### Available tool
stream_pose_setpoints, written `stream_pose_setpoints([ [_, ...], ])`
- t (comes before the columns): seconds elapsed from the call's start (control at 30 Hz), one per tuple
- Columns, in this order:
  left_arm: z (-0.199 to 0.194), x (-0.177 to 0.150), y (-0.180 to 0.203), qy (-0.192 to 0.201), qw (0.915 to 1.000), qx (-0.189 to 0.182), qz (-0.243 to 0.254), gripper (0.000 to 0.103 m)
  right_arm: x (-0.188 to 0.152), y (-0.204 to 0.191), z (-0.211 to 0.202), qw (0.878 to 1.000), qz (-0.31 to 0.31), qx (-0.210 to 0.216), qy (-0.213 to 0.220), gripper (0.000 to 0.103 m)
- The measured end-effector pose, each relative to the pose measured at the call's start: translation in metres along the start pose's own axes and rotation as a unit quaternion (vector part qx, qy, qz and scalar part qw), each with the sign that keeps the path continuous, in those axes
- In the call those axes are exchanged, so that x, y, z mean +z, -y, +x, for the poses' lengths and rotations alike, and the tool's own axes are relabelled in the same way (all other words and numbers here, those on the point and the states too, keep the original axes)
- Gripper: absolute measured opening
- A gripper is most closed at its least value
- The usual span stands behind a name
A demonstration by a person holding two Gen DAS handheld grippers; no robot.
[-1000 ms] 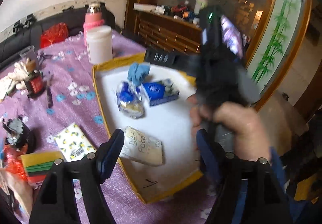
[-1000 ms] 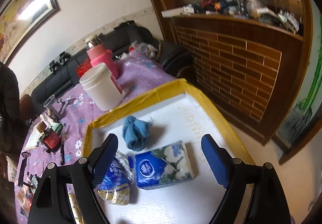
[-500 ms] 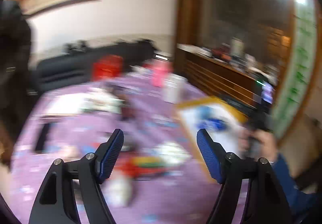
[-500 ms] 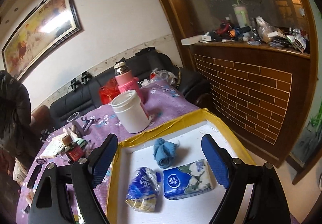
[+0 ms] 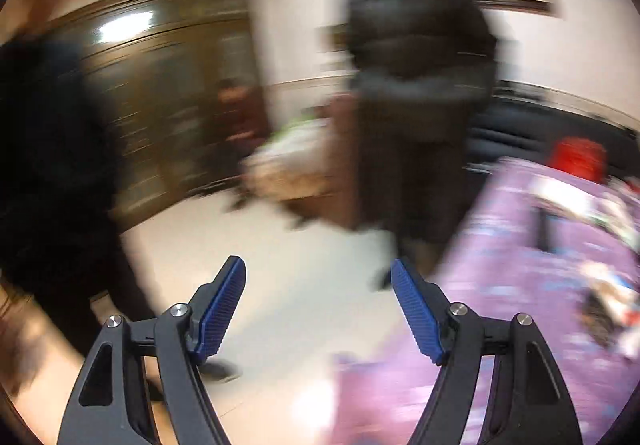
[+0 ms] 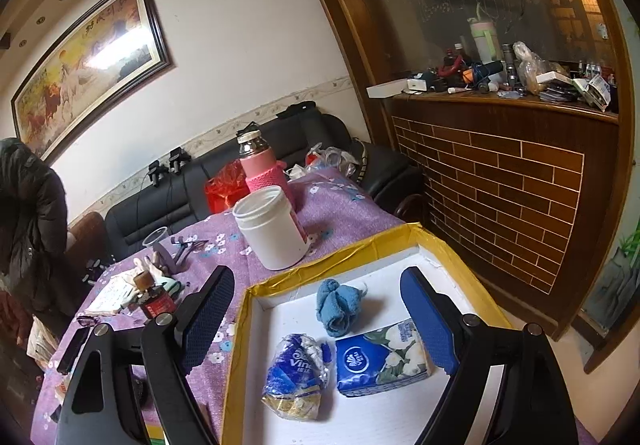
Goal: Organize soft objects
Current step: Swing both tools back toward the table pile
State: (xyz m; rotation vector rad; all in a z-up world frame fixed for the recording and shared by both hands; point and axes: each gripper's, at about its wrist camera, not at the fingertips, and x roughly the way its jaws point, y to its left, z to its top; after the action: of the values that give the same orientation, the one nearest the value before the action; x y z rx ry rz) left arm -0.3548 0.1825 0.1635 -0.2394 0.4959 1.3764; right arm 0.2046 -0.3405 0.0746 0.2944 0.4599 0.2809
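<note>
Yellow tape edges the white tray (image 6: 416, 235) that fills the lower middle of the right wrist view, and three soft things are seen lying on its floor: a rolled blue cloth (image 6: 339, 306) near the centre of the frame, a crumpled blue tissue pack (image 6: 298, 379) at lower centre, and a blue boxed-shape tissue pack (image 6: 382, 359) just beside it to the right. The right gripper (image 6: 318, 309) is held above them with its jaws spread wide and nothing between them. The left gripper (image 5: 318, 305) is likewise spread and empty, but its view is heavily blurred: pale floor is seen at centre, a person in a dark coat (image 5: 420, 85) at upper centre, and the purple flowered tablecloth (image 5: 520, 285) only along the right edge. The step in hand is judged to be a gap between placements, with several items already gathered in the tray and another apparently still to be fetched from the table. The next move is judged to call for the left gripper to be steadied and brought back over the table before any soft item can be lined up between its fingers. Compared with one second ago, the left view has been swung away from the tray and the white pack once seen there; the right view has been lifted and tilted, so that more wall and the white jar (image 6: 272, 231) are shown.
</note>
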Motion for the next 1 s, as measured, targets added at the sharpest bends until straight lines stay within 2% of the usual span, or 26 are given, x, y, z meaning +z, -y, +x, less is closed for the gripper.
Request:
stream_pose_setpoints([
  [0.07, -0.001, -0.005, -0.058, -0.007, 0.9966, 0.047, -0.067, 0.075, 0.0, -0.002, -0.002, 1.0, -0.004, -0.001, 0.004, 0.088],
  [0.13, -0.003, -0.009, -0.086, -0.007, 0.9918, 0.074, -0.104, 0.075, 0.001, -0.006, -0.005, 1.0, -0.011, 0.001, 0.008, 0.088],
  [0.17, -0.004, -0.011, -0.091, -0.003, 0.9912, 0.072, -0.111, 0.075, 0.0, -0.008, -0.006, 1.0, -0.013, 0.002, 0.009, 0.088],
  [0.23, -0.004, -0.01, -0.077, 0.0, 0.9934, 0.04, -0.107, 0.075, 0.0, -0.015, -0.012, 1.0, -0.016, 0.021, 0.013, 0.088],
  [0.27, 0.0, -0.009, -0.063, -0.003, 0.9951, 0.006, -0.098, 0.075, 0.0, -0.018, -0.016, 0.999, -0.018, 0.03, 0.016, 0.088],
  [0.3, 0.004, -0.008, -0.034, -0.012, 0.9955, -0.05, -0.08, 0.075, -0.001, -0.025, -0.021, 0.999, -0.022, 0.041, 0.02, 0.088],
  [0.37, 0.01, -0.008, 0.01, -0.023, 0.991, -0.123, -0.049, 0.075, -0.003, -0.043, -0.032, 0.996, -0.041, 0.071, 0.02, 0.088],
  [0.43, 0.012, -0.012, 0.07, -0.042, 0.9746, -0.22, -0.011, 0.075, -0.006, -0.061, -0.04, 0.992, -0.058, 0.113, 0.012, 0.088],
  [0.47, 0.013, -0.014, 0.101, -0.053, 0.9626, -0.265, 0.012, 0.075, -0.008, -0.069, -0.043, 0.99, -0.067, 0.126, 0.008, 0.088],
  [0.53, 0.007, -0.023, 0.15, -0.07, 0.9418, -0.327, 0.039, 0.075, -0.01, -0.078, -0.046, 0.989, -0.088, 0.118, 0.003, 0.088],
  [0.6, 0.001, -0.037, 0.2, -0.09, 0.9141, -0.388, 0.076, 0.076, -0.011, -0.074, -0.045, 0.991, -0.091, 0.094, 0.013, 0.089],
  [0.67, 0.004, -0.055, 0.246, -0.126, 0.889, -0.427, 0.106, 0.078, -0.013, -0.07, -0.043, 0.992, -0.083, 0.092, 0.007, 0.089],
  [0.77, 0.013, -0.08, 0.3, -0.184, 0.8607, -0.455, 0.136, 0.078, -0.021, -0.074, -0.039, 0.988, -0.065, 0.135, -0.024, 0.089],
  [0.83, 0.014, -0.095, 0.321, -0.216, 0.8509, -0.46, 0.132, 0.078, -0.027, -0.086, -0.038, 0.983, -0.078, 0.157, -0.047, 0.089],
  [0.9, 0.028, -0.1, 0.337, -0.253, 0.8462, -0.457, 0.107, 0.078, -0.035, -0.101, -0.039, 0.978, -0.093, 0.177, -0.065, 0.089],
  [0.97, 0.044, -0.098, 0.346, -0.276, 0.8537, -0.434, 0.08, 0.078, -0.045, -0.115, -0.042, 0.97, -0.111, 0.2, -0.078, 0.089],
  [1.0, 0.052, -0.099, 0.348, -0.292, 0.8534, -0.428, 0.062, 0.078, -0.051, -0.124, -0.045, 0.966, -0.118, 0.214, -0.086, 0.089],
])
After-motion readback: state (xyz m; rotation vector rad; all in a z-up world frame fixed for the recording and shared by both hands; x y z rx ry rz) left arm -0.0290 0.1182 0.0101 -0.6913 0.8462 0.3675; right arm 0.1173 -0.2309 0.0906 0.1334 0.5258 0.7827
